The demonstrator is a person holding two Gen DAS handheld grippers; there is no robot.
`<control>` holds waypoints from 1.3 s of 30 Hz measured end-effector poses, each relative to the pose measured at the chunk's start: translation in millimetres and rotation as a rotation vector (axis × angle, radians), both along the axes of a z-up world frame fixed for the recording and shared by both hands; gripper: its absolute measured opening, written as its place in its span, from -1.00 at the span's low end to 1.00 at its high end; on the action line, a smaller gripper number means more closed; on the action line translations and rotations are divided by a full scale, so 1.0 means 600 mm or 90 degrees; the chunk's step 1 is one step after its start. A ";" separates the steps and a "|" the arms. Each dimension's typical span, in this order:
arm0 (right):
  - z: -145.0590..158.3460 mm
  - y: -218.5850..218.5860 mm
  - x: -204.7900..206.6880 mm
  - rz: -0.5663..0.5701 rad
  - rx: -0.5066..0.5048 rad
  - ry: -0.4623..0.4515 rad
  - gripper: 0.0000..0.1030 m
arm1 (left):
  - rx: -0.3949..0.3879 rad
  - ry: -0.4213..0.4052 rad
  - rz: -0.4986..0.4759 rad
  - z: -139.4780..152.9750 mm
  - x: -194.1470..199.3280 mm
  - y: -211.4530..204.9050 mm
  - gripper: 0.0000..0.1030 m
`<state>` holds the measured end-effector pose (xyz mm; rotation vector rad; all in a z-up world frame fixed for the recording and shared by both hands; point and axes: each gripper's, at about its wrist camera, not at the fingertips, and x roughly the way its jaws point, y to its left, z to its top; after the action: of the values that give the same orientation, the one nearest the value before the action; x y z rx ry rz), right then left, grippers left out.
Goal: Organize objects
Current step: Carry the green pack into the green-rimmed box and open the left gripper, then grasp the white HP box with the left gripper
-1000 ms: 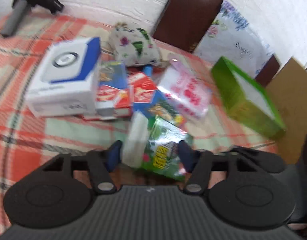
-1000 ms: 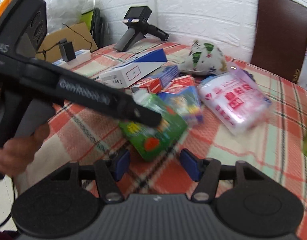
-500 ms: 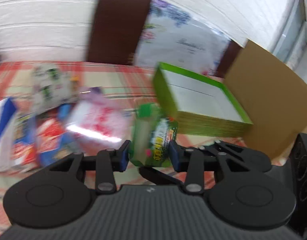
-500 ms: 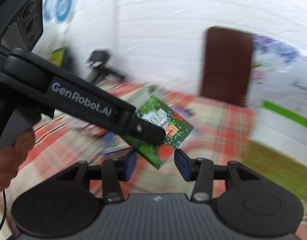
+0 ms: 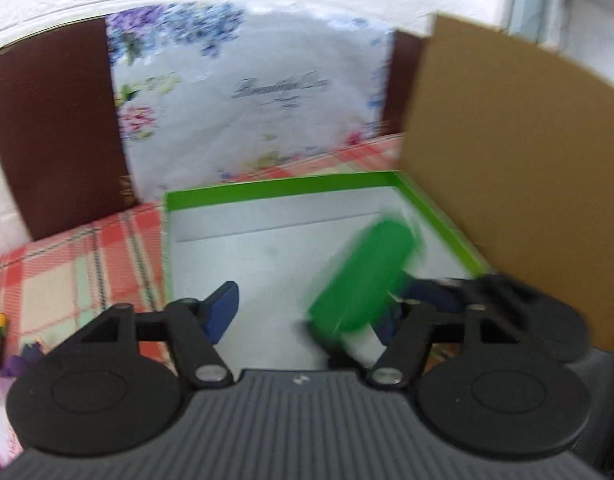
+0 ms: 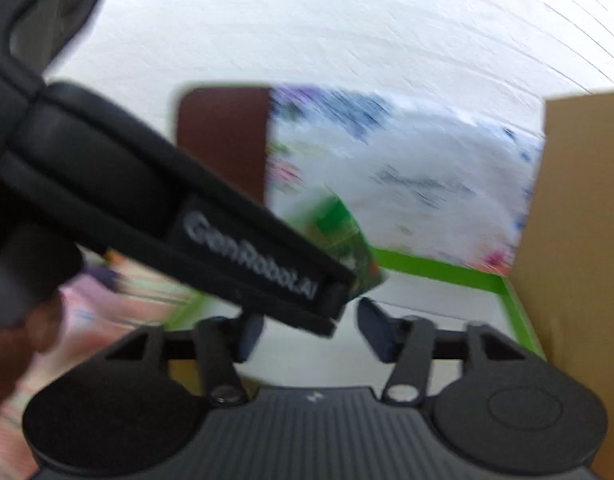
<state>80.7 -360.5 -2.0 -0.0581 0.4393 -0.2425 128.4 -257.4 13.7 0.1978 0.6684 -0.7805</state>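
One green packet (image 5: 363, 276) drops from the just-opened left tongs (image 5: 307, 312) into the green tray (image 5: 267, 192); right tongs (image 6: 309, 328) empty; more items remain lower left.

Green packet (image 5: 361, 276): blurred, tilted, over the tray's right side, beside the right fingertip.
Green-rimmed tray (image 5: 275, 191): open, pale floor, on the plaid cloth.

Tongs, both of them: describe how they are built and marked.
The left tongs and right tongs match: black linkage arms on silver pivot screws, dark blue pads, round black discs either side, and a ribbed grey body. Seen from the right wrist view, the left unit's black housing carries white GenRobot.AI lettering.
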 end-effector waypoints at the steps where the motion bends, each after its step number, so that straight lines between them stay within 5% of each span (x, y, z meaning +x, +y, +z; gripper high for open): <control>1: -0.007 -0.019 -0.006 -0.015 0.012 0.005 0.08 | 0.007 0.012 0.016 -0.002 0.009 0.000 0.36; 10: -0.021 -0.030 -0.101 -0.025 0.114 -0.043 0.08 | -0.046 0.060 0.062 -0.016 -0.036 0.125 0.36; 16: -0.019 0.059 -0.110 0.096 0.153 -0.030 0.08 | -0.025 0.067 0.123 -0.060 -0.098 0.274 0.36; 22: -0.037 0.180 -0.077 0.244 0.178 0.050 0.08 | -0.022 0.083 0.258 -0.084 -0.114 0.451 0.36; 29: -0.022 0.348 -0.029 0.404 0.084 0.084 0.13 | -0.074 0.032 0.440 -0.038 -0.051 0.636 0.68; 33: -0.024 0.447 0.015 0.481 0.017 0.089 0.38 | -0.150 0.096 0.426 -0.050 0.008 0.684 0.72; 39: -0.066 0.543 0.101 0.511 -0.045 0.126 0.49 | -0.235 0.188 0.390 -0.105 0.070 0.696 0.84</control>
<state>141.5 -34.4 -41.6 -0.3209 0.5711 0.5429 170.3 159.9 -49.1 -0.4525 0.7938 -0.3268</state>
